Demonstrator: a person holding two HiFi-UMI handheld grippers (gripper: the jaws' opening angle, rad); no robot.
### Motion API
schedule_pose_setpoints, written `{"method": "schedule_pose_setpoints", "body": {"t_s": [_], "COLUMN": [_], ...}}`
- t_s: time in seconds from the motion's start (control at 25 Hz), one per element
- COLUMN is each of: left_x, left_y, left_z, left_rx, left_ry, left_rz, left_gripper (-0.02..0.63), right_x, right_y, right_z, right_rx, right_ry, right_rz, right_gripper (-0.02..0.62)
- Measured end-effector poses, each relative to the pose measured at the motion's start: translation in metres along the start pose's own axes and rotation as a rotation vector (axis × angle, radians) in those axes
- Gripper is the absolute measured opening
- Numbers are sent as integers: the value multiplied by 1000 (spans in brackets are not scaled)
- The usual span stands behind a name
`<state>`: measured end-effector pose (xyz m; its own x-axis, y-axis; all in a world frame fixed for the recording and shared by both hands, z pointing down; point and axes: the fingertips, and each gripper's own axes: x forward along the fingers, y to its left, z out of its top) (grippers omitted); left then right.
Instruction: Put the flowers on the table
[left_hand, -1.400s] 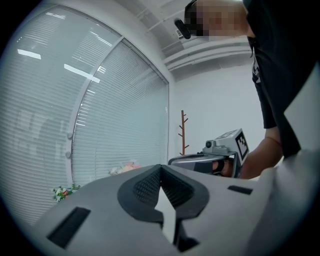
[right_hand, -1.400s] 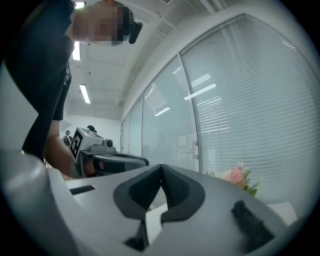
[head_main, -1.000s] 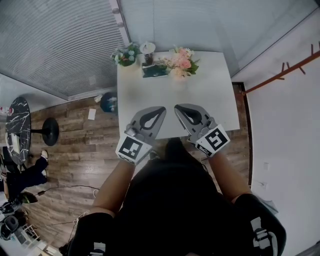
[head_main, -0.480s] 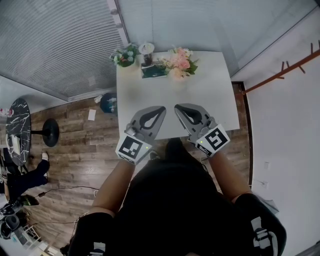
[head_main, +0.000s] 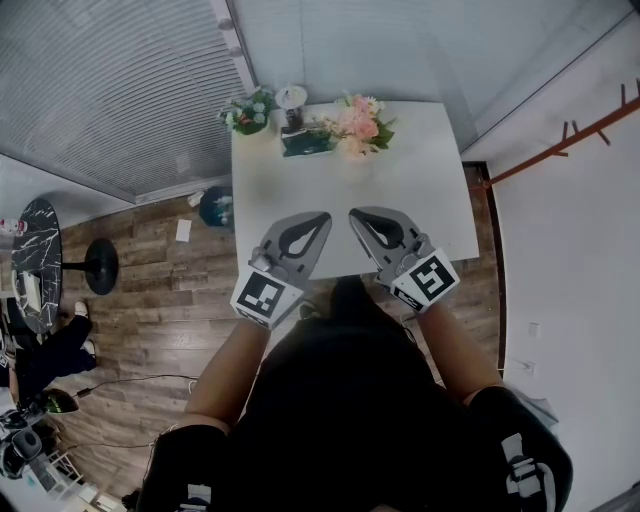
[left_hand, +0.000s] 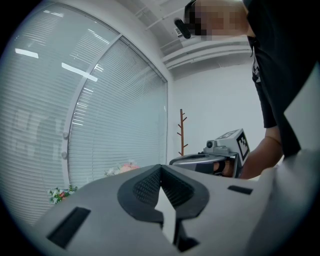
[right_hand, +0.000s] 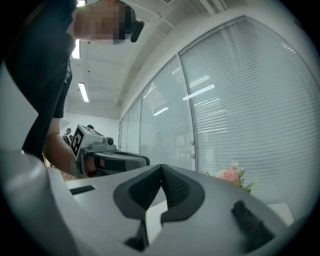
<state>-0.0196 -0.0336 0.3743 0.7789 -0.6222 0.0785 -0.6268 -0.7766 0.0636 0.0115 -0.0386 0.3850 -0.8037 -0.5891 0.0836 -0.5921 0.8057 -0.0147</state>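
We hold both grippers side by side above the near edge of the white rectangular table (head_main: 420, 200). They are well apart from the pink-and-cream flower bouquet (head_main: 358, 124), which stands at the table's far side, just beside a dark green flat object (head_main: 305, 143). Our left gripper (head_main: 320, 217) has its jaws pressed together on nothing, and our right gripper (head_main: 357, 214) is likewise closed and empty. In the right gripper view the bouquet shows beyond the jaws, off to their right.

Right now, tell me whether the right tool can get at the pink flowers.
Probably yes. Only bare table lies between the right tool and the pink flowers at the far edge, though its jaws are shut and must open first.
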Motion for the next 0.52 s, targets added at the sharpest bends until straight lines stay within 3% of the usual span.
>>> {"method": "schedule_pose_setpoints", "body": {"t_s": [0.52], "left_x": [4], "left_y": [0], "left_z": [-2], "left_rx": [13], "left_ry": [14], "left_rz": [-1], "left_gripper": [12], "right_x": [-2], "right_y": [-2], "right_z": [-2], "right_rx": [-1], "right_ry": [4], "right_rz": [-1], "right_gripper": [20]}}
